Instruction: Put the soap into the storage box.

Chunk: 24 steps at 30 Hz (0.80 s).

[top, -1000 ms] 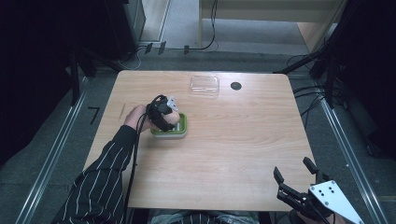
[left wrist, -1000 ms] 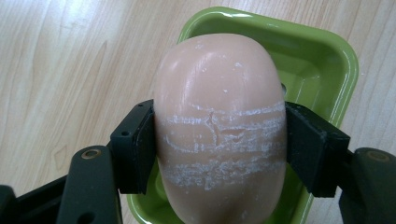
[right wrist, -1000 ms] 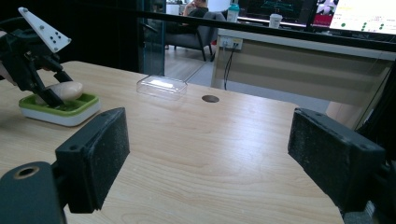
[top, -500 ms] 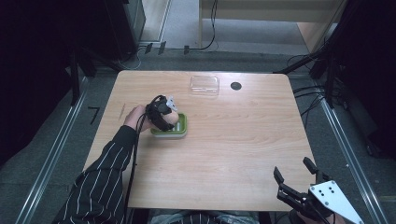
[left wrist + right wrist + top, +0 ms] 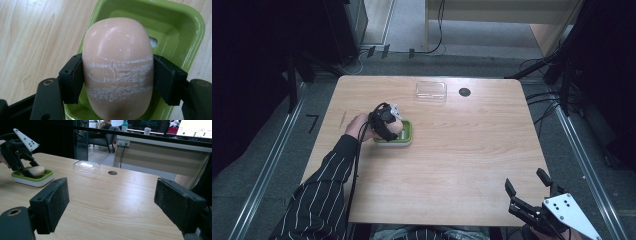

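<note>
Left claw (image 5: 117, 82): clamped on the soap from both sides, a black pad pressed flat to each flank. From above it sits over the dish on the left half of the table (image 5: 384, 122), with the person's hand wrapped round it and a striped sleeve coming in from the near edge.
Right claw (image 5: 532, 192): jaws spread wide with nothing between them, hanging off the near right corner of the table, well apart from the dish. Its grey plate sticks out behind it.
Table (image 5: 472, 150): pale wood, mostly bare, with a small dark round hole (image 5: 464, 92) near the far edge.
Lid (image 5: 431, 91): clear plastic, lying flat near the far edge, just left of the hole and well apart from the dish.
Dish (image 5: 175, 32): green inside, white round the outside as seen from the right gripper view (image 5: 33, 178). It stands flat on the wood, and a small drain slot shows in its floor beside the soap.
Soap (image 5: 117, 67): a rounded pinkish bar, scuffed with whitish chalky streaks across its middle. It is in the left claw's grip, over the dish and within its rim. Whether its underside touches the dish floor I cannot tell.
</note>
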Each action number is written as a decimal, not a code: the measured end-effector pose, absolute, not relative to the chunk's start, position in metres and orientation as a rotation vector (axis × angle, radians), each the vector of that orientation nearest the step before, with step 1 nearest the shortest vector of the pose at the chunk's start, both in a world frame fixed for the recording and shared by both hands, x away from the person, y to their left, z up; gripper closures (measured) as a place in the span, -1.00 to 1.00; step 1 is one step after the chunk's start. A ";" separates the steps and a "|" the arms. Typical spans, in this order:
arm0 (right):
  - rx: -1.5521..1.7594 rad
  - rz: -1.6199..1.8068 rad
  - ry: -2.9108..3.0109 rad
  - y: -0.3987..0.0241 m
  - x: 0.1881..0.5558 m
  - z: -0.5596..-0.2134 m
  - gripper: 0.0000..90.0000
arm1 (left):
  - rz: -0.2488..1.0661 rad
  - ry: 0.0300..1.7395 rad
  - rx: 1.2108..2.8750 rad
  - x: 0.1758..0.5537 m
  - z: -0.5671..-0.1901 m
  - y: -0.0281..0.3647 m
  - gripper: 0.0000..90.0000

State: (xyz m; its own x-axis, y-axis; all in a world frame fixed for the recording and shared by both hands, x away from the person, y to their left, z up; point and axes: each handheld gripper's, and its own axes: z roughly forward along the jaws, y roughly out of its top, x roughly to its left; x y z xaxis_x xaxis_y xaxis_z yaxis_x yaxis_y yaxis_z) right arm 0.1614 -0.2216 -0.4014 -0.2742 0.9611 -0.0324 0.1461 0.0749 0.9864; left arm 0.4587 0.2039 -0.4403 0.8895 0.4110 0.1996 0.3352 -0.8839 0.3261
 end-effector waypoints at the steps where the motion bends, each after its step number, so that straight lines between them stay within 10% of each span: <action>1: 1.139 1.289 1.554 -0.222 0.161 -0.401 -0.71 | 0.382 0.559 2.774 0.459 -0.440 0.204 -0.27; 24: 1.138 1.293 1.559 -0.222 0.164 -0.402 -0.71 | 0.373 0.559 2.792 0.457 -0.438 0.206 -0.35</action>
